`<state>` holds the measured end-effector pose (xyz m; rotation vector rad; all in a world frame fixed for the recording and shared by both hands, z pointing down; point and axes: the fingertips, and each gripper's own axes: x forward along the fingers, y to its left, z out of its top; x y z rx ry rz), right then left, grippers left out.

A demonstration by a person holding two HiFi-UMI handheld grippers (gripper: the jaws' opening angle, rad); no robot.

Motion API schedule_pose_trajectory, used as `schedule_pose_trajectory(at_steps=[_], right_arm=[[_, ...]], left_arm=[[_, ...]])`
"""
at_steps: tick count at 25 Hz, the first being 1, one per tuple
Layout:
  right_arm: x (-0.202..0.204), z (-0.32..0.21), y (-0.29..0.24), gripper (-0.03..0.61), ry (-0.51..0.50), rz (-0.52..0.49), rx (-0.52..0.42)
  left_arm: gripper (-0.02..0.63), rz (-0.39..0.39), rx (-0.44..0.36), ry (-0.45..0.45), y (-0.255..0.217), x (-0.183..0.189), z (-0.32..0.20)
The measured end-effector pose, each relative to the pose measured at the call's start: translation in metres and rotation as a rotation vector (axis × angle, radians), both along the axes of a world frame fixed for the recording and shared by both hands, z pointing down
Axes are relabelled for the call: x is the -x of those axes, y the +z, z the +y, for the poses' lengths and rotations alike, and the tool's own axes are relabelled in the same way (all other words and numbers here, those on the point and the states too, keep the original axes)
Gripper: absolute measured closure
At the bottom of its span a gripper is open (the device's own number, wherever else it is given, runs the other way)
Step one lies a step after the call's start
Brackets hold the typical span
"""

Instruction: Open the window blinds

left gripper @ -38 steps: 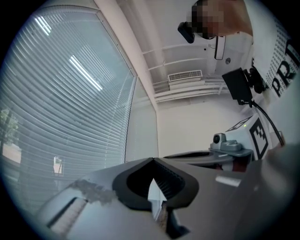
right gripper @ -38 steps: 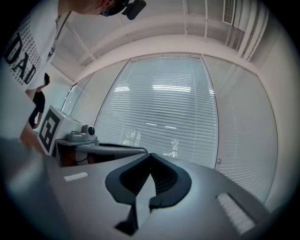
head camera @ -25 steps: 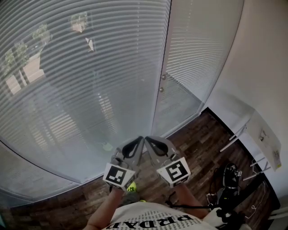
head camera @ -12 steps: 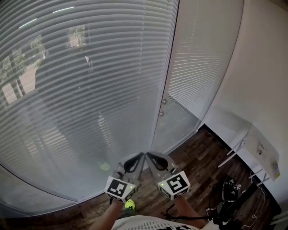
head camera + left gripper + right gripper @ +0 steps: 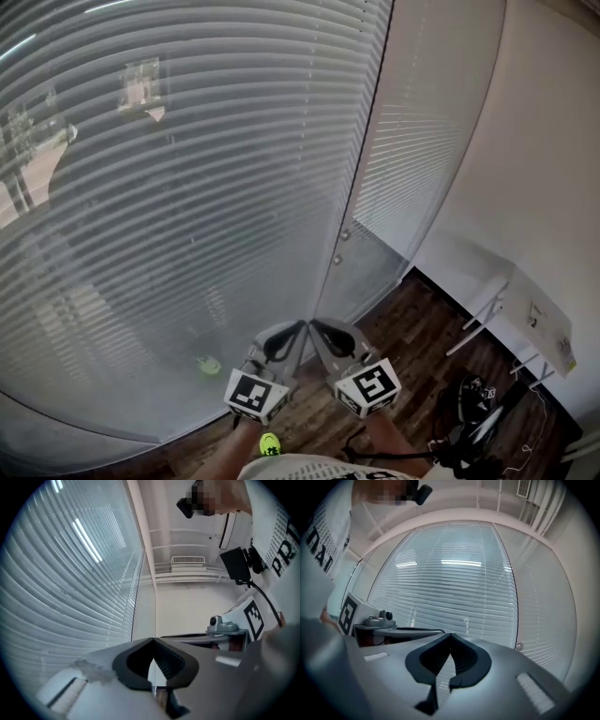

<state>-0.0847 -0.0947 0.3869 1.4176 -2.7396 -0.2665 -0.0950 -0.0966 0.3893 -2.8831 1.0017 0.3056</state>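
White horizontal window blinds (image 5: 187,187) fill the left and middle of the head view, slats closed, with a person's dim reflection on them. A narrower blind panel (image 5: 412,150) stands to their right past an upright frame bar (image 5: 361,178). Two small round knobs (image 5: 346,234) sit low on that bar; one knob (image 5: 519,646) also shows in the right gripper view. My left gripper (image 5: 300,325) and right gripper (image 5: 313,324) are held side by side low in the middle, pointing at the bar's foot and apart from it. Both are shut and hold nothing, left gripper (image 5: 152,639), right gripper (image 5: 450,633).
Dark wooden floor (image 5: 412,328) runs along the window's foot. A white wall (image 5: 544,169) rises at the right, with a white folding stand (image 5: 525,319) against it. Black gear and cables (image 5: 473,398) lie on the floor at the lower right. A yellow-green shoe (image 5: 270,443) shows below the grippers.
The window has drawn nearer and the frame bar with its knobs has slid lower and rightward in the head view. Both grippers stayed together and shut.
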Motion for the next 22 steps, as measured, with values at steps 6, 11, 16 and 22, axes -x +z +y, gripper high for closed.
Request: schedule_pose_trajectory(at_steps=[6,11,16,22], right_arm=[[0.007,-0.030,-0.008,0.571,0.019,-0.013,0.009],[0.001,-0.049,-0.015,0.571,0.023,0.017,0.013],[0.000,-0.070,0.004,0.571,0.005,0.036,-0.023],[-0.014,-0.109,0.002,0.571,-0.032,0.062,-0.045]], left_arm=[[0.624,0.004,-0.025,0.023,-0.014,0.007,-0.031],[0.624,0.007,0.007,0.034,-0.017,0.001,-0.047],[0.623,0.026,-0.024,0.030,-0.003,-0.001,-0.061],[0.623,0.000,-0.032,-0.017,0.000,-0.016,-0.102]])
